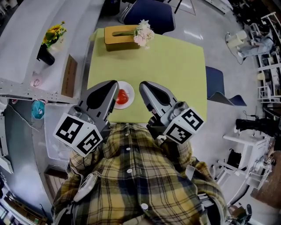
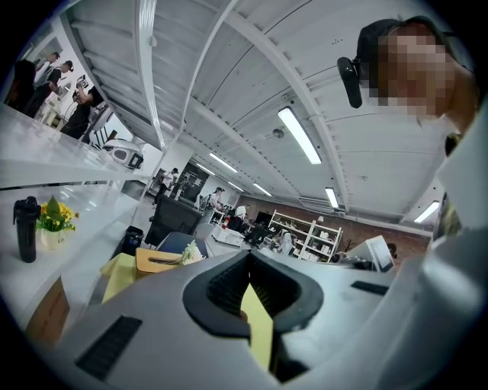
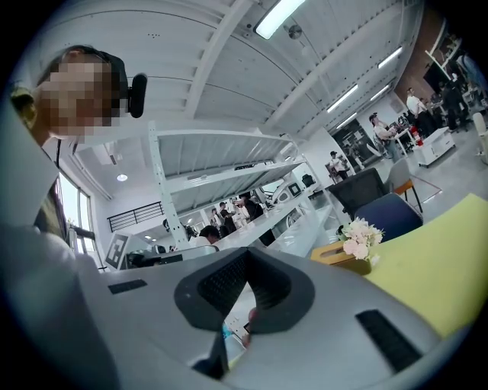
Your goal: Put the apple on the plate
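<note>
Apple (image 1: 122, 96) sits on the white plate (image 1: 130, 85) at the near edge of the table (image 1: 175, 70), between two level grippers. The left gripper (image 1: 110, 86) is just beside it and the right gripper (image 1: 146, 87) a little farther off. Both pairs of jaws are pressed together, holding nothing.

Open-plan lab or office, hard to say which from here. Strip lights (image 2: 299, 135) on exposed ceiling, shelving racks (image 2: 309, 228), long white counters (image 3: 293, 222), people (image 2: 78, 113) at workstations, blue chair (image 1: 147, 13) by yellow-green tabletop (image 1: 175, 66).
</note>
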Demonstrator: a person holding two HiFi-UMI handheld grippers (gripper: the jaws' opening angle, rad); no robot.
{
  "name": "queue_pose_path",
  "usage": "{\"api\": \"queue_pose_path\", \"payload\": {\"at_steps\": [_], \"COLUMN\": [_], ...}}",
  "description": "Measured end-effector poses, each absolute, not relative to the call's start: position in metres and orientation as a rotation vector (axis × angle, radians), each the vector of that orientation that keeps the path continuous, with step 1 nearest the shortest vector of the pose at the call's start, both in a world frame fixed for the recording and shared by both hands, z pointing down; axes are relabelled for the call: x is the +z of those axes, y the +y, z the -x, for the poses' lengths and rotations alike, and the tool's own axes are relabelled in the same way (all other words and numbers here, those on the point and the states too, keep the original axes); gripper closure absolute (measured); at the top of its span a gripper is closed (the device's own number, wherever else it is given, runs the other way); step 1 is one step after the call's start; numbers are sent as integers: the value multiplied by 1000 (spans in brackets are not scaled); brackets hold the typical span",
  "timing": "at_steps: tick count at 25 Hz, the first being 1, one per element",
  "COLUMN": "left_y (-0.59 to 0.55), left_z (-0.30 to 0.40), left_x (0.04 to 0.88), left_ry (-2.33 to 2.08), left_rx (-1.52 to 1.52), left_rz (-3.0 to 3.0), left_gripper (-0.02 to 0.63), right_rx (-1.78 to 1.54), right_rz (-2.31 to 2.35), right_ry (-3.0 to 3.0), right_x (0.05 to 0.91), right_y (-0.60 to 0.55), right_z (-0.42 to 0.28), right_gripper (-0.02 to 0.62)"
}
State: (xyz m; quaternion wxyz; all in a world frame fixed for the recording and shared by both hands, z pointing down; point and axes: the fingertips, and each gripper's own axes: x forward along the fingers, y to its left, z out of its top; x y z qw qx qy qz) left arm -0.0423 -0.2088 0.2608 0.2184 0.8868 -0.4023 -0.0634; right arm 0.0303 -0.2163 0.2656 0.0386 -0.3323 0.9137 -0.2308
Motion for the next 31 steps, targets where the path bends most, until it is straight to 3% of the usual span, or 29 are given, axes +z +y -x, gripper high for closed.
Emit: {"api": "queue_pose_path", "payload": {"at_steps": [31], "left_y": [-216], "left_z": [42], "left_x": [279], "left_ry": [-1081], "left_rx": [-110], "left_rz": [-2422], "left_gripper": [598], "right_rx": [-744], "right_rz": [1073], "right_ry": [2857], "right_x": [276], "right_y": [-215], "right_z": [-31], "right_gripper": [598]}}
